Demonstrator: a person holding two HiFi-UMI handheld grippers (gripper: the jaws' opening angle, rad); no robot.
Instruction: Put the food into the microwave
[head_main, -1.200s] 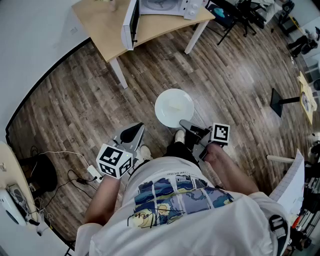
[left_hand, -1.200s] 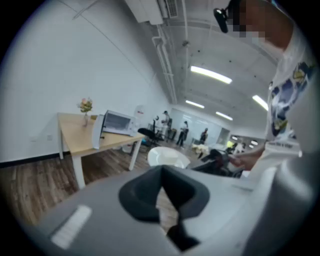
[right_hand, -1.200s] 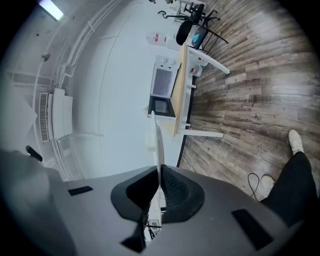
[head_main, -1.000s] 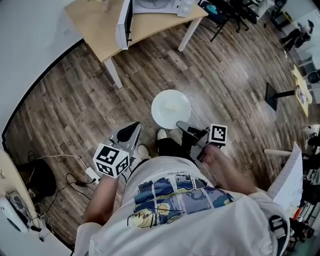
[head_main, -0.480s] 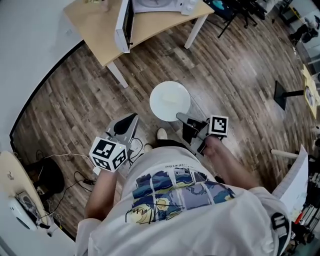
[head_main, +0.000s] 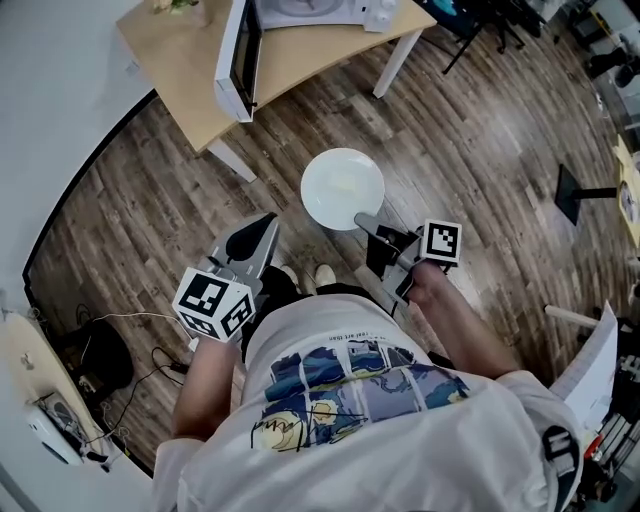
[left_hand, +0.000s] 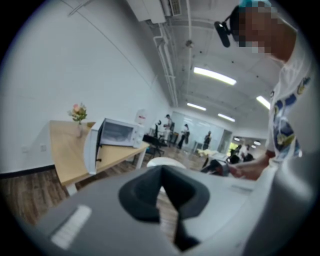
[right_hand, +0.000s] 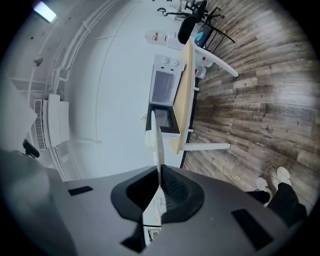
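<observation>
A white round plate with a faint pale patch of food on it hangs level above the wood floor. My right gripper is shut on its near rim. In the right gripper view the plate runs edge-on out from between my right gripper's pads. My left gripper is shut and holds nothing, left of the plate. The white microwave stands on the wooden table ahead, its door swung open. In the left gripper view the microwave lies beyond my left gripper.
A small flower vase stands on the table's left end. Cables and a power strip lie on the floor at the left by a curved white wall. Chairs and a stand base are at the right. The person's shoes show below the plate.
The person has walked toward the table, so the microwave and table look nearer. Both grippers have moved forward, and the plate has gone along in the right one.
</observation>
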